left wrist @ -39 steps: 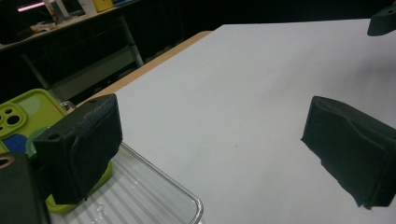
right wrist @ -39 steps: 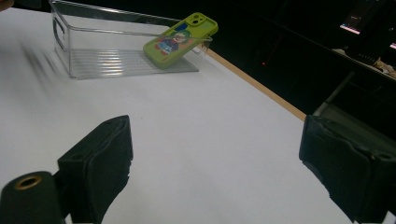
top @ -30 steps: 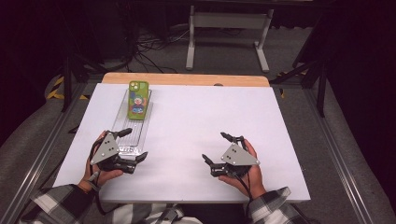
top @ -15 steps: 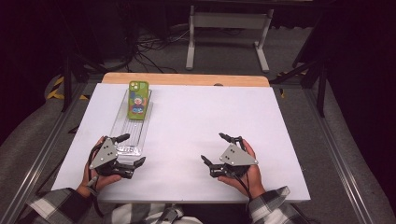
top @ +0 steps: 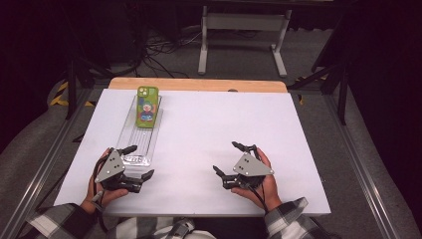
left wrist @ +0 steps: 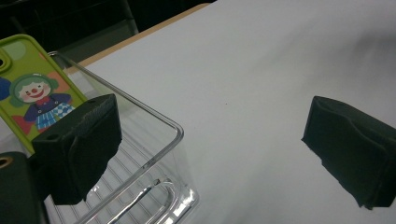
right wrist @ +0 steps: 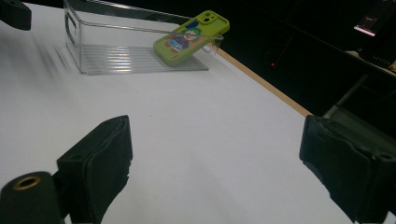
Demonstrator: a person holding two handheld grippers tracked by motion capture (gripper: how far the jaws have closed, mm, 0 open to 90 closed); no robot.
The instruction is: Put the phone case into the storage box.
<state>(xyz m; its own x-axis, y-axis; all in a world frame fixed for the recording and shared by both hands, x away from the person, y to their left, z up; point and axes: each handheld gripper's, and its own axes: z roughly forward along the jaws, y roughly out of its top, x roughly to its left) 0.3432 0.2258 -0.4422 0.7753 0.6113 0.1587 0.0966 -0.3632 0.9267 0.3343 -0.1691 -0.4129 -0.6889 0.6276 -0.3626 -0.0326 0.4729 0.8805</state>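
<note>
A clear plastic tray (top: pixel 130 130) lies along the table's left side. A green phone case with a cartoon clown (top: pixel 148 106) leans tilted on its far end. My left gripper (top: pixel 139 162) is open at the tray's near end, with one jaw over the tray's near corner. In the left gripper view, the left gripper (left wrist: pixel 215 149) has the tray's rim (left wrist: pixel 154 114) right beside its left jaw, and the phone case (left wrist: pixel 32 88) is behind. My right gripper (top: pixel 224 157) is open and empty on the bare table at the right. From the right gripper (right wrist: pixel 219 158), the tray (right wrist: pixel 116 58) and phone case (right wrist: pixel 189 32) are far off.
The white tabletop (top: pixel 209 124) ends in a wooden strip (top: pixel 199 84) at its far edge. Beyond it are a metal stand (top: pixel 241 35) and cables on a dark floor. Metal rails run along both sides of the table. Plaid sleeves enter at the near edge.
The left gripper has drawn slightly back toward the near edge. The right gripper has barely shifted. Both stay open, and the tray and phone case have not moved.
</note>
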